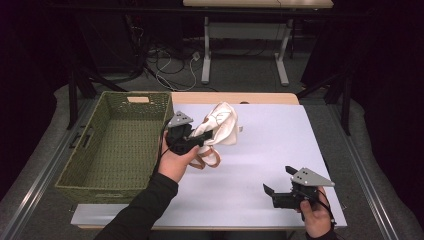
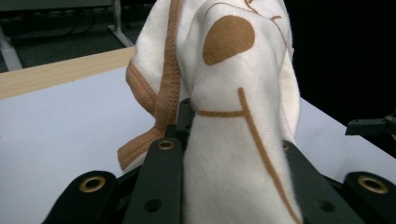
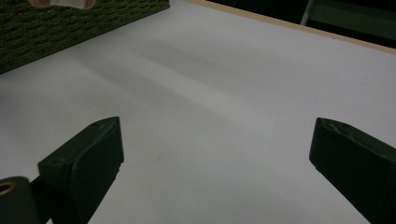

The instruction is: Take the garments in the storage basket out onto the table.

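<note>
Gripping the garment (image 1: 220, 124) in my left gripper (image 1: 200, 137), I have its jaws clamped on a bunched white fold with tan trim, lifted off the table (image 1: 270, 150) just right of the basket (image 1: 80, 165). From the left gripper view the cloth (image 2: 233, 116) drapes over both jaws and blocks most of what lies ahead. My right gripper (image 1: 277, 182) sits near the table's front right corner, well apart, jaws wide and holding nothing. Cables litter the floor (image 1: 170, 65) beyond the table.

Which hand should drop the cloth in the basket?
Left. The left gripper already clamps the cloth beside the basket; the right gripper is open, farther away.
</note>
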`<state>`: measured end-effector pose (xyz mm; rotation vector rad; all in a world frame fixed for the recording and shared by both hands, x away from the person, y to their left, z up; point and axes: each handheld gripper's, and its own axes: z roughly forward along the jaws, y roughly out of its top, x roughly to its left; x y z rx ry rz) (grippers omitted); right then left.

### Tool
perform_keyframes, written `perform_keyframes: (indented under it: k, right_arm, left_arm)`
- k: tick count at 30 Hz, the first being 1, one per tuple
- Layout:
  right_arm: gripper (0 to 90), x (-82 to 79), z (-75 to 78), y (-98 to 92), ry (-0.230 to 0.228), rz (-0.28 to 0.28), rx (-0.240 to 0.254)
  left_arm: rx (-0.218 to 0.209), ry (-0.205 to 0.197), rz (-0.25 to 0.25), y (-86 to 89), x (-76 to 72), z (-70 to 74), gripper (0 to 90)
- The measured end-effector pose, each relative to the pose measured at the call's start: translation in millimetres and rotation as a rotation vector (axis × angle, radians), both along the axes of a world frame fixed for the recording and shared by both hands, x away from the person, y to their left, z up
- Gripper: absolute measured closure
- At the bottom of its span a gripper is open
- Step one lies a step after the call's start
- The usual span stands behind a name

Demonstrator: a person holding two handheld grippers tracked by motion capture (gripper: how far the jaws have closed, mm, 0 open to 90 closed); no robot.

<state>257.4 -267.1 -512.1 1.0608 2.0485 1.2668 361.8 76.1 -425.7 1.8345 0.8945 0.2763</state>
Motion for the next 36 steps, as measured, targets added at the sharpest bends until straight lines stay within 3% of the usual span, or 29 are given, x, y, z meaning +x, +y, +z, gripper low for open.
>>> perform_keyframes:
  k: [19, 31, 36]
  right_arm:
    - [2.8, -0.4, -0.4, 1.2, 0.004, 0.005, 0.006]
    - [2.8, 0.2, -1.3, 2.0, 0.006, 0.006, 0.013]
    - [2.8, -0.3, -1.2, 2.8, 0.003, 0.007, 0.007]
  left_arm:
    - [-0.009, 0.023, -0.061, -33.5, -12.3, -30.6, 76.3]
    - [0.013, 0.058, -0.108, -47.4, -20.2, -53.8, 76.3]
    - [-0.004, 0.083, -0.116, -51.5, -25.3, -65.0, 76.3]
